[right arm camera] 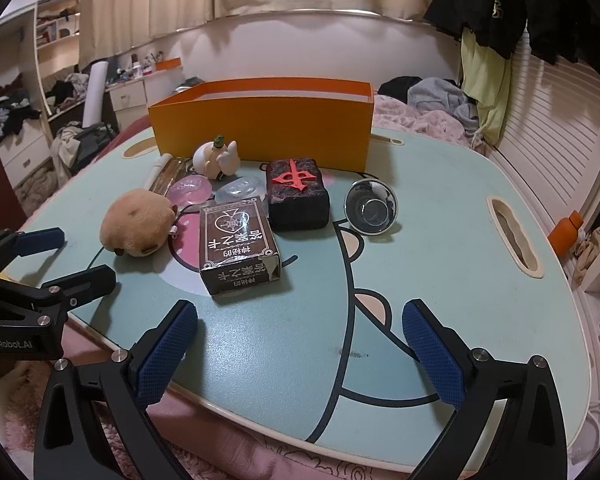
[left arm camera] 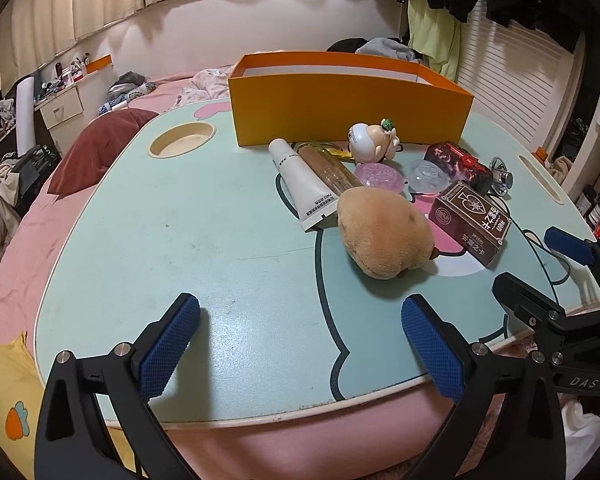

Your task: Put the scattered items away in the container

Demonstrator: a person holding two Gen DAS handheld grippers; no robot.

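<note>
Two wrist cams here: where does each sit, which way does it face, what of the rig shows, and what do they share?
Left wrist: on the left gripper at the table's near edge, facing the orange box; own open jaws show, right gripper at right.
Right wrist: on the right gripper, further right, same heading; own open jaws show, left gripper at left.
Shared: box, plush toy, brown card box, table.

one orange box (left arm camera: 348, 100); one plush toy (left arm camera: 384, 232); one white tube (left arm camera: 302, 180); one amber bottle (left arm camera: 334, 168); one figurine (left arm camera: 372, 142); two translucent discs, pink (left arm camera: 380, 176) and clear (left arm camera: 428, 180); one card box (right arm camera: 236, 244); one dark case (right arm camera: 298, 196); one metal cup (right arm camera: 370, 208)
</note>
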